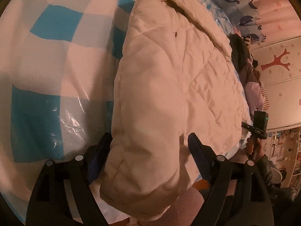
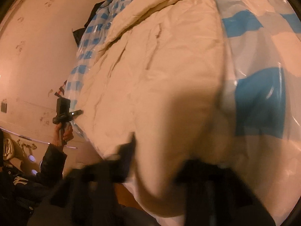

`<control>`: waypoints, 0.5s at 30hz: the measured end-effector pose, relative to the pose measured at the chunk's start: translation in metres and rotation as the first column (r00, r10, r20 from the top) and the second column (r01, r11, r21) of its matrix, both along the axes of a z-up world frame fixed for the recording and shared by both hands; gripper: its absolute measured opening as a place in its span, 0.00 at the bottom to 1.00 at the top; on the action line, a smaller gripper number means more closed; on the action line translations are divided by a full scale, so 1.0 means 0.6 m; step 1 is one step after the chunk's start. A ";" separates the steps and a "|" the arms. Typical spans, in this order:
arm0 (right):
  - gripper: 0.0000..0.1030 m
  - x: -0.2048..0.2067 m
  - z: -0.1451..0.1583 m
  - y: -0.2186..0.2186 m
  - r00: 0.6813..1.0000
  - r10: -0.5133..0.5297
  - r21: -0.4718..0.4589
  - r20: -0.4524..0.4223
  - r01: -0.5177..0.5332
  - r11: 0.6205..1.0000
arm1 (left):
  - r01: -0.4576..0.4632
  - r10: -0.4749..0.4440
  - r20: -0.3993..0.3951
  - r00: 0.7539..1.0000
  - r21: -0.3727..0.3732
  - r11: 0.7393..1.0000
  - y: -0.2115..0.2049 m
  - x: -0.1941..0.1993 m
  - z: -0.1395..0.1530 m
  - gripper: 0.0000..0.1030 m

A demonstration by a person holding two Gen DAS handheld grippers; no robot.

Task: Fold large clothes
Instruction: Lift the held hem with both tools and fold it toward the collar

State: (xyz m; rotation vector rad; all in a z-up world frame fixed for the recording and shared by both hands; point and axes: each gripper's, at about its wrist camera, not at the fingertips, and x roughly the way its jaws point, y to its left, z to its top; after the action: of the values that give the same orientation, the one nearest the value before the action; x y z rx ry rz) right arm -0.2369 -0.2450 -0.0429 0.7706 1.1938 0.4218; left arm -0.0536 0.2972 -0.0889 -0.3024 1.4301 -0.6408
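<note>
Nearest my left camera, the padded cream coat [image 1: 150,113] bulges between the fingers of my left gripper [image 1: 148,146]; the jaws stand wide on either side of the fabric, and I cannot tell whether the pads press it. The gripper tilts steeply down toward the blue-checked bed cover [image 1: 47,66], where the coat lies lengthwise. From the right camera, my right gripper [image 2: 158,162] is a dark blur, jaws drawn close about a fold of the coat's near edge. My left hand [image 2: 64,131] holds its gripper upright beside the bed.
</note>
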 end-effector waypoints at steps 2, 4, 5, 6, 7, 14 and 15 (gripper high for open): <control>0.14 -0.002 0.009 0.006 1.000 -0.004 -0.024 0.017 0.004 1.000 | -0.030 0.031 -0.021 0.999 0.018 0.999 0.003 0.002 -0.003 0.31; 0.13 -0.003 0.023 0.013 0.999 -0.007 -0.021 0.044 0.008 1.000 | -0.060 0.059 -0.029 0.998 -0.013 0.998 0.010 -0.001 0.006 0.13; 0.12 -0.004 0.034 0.018 0.998 -0.010 -0.019 0.064 0.011 1.000 | -0.063 0.063 -0.012 0.998 -0.019 0.998 0.009 -0.005 0.019 0.10; 0.12 -0.004 0.045 0.021 0.997 -0.014 -0.016 0.082 0.016 1.000 | -0.059 0.059 0.012 0.998 -0.020 0.998 0.005 -0.010 0.036 0.09; 0.12 -0.003 0.056 0.023 0.995 -0.017 -0.013 0.099 0.018 1.000 | -0.056 0.057 0.026 0.998 -0.022 0.998 0.001 -0.010 0.047 0.08; 0.11 -0.019 0.123 0.033 0.986 0.017 -0.012 0.166 -0.015 1.000 | -0.014 0.014 0.078 0.997 0.010 1.000 0.005 -0.037 0.135 0.08; 0.11 -0.024 0.126 0.033 0.986 0.020 -0.013 0.167 -0.018 1.000 | -0.014 0.013 0.069 0.998 0.004 1.000 0.010 -0.040 0.136 0.08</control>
State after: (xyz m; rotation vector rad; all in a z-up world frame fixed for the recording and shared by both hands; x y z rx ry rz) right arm -0.2515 -0.2250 0.0326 0.7004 1.0465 0.4851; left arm -0.0776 0.3030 -0.0072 -0.2840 1.3621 -0.6314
